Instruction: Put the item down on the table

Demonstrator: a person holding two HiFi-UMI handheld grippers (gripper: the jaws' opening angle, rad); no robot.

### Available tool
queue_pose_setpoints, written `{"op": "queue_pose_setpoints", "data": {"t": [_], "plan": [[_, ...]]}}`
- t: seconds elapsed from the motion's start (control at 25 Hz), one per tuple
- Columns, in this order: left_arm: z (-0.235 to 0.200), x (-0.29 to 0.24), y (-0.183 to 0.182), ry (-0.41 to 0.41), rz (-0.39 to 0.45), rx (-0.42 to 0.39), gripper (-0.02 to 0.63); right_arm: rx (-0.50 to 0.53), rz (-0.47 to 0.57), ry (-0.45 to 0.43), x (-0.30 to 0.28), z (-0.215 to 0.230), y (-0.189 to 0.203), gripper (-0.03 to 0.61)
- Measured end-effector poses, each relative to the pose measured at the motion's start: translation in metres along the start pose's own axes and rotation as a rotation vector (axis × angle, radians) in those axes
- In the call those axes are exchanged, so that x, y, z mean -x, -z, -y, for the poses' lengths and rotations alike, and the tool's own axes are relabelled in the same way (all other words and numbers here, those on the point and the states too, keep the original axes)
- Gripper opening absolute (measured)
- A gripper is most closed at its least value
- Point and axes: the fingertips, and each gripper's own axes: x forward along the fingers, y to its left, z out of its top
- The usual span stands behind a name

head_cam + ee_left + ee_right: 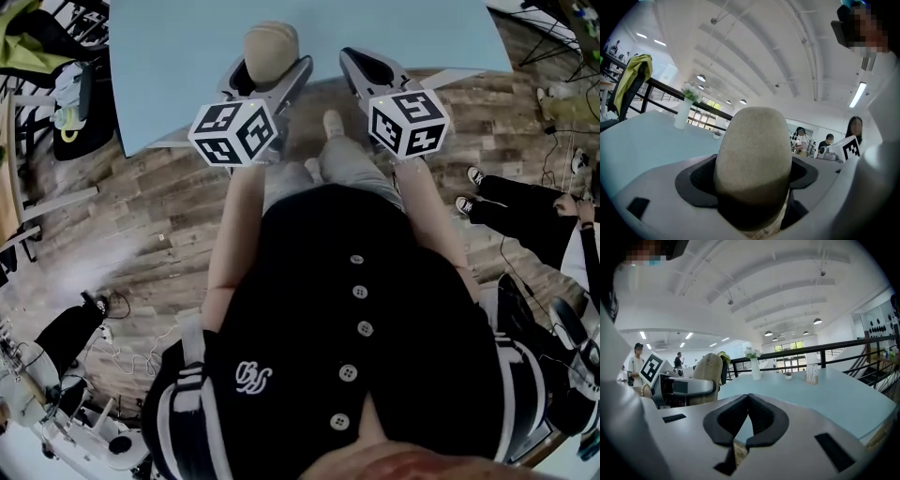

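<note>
No readable writing shows: the marker cubes [232, 131] carry only black-and-white square patterns, and the white curly emblem on the person's black buttoned jacket [356, 319] is too small to make out. The left gripper [270, 70] has its jaws spread wide around the item [752, 159], a beige, rounded, dome-topped lump with a rough, matt, stone-like surface, and its dark textured pads press both flanks. Seen from the head, the item sits at that gripper's tips, over the near edge of the pale blue, smooth table [178, 56]. Whether it touches the tabletop cannot be told. The right gripper [748, 397], just beside the left, is pinched together at the tips with nothing between its pads. Well ahead of the right gripper on the table stand a tall white vase [755, 367] holding flowers and greenery, a small bowl [788, 376] and a clear holder [812, 373] whose upright contents are unclear. Below the grippers is a wood-plank floor [169, 216].
</note>
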Motion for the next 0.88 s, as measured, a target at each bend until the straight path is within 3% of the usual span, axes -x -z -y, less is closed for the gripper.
{"op": "queue_pose_setpoints", "data": {"t": [0.48, 0.88], "plan": [[-0.052, -0.039, -0.014, -0.070, -0.020, 0.033, 0.430, 0.012, -0.035, -0.072, -0.072, 0.029, -0.012, 0.012], [-0.070, -0.121, -0.050, -0.114, -0.007, 0.013, 0.430, 0.022, -0.026, -0.119, -0.124, 0.101, -0.048, 0.012]]}}
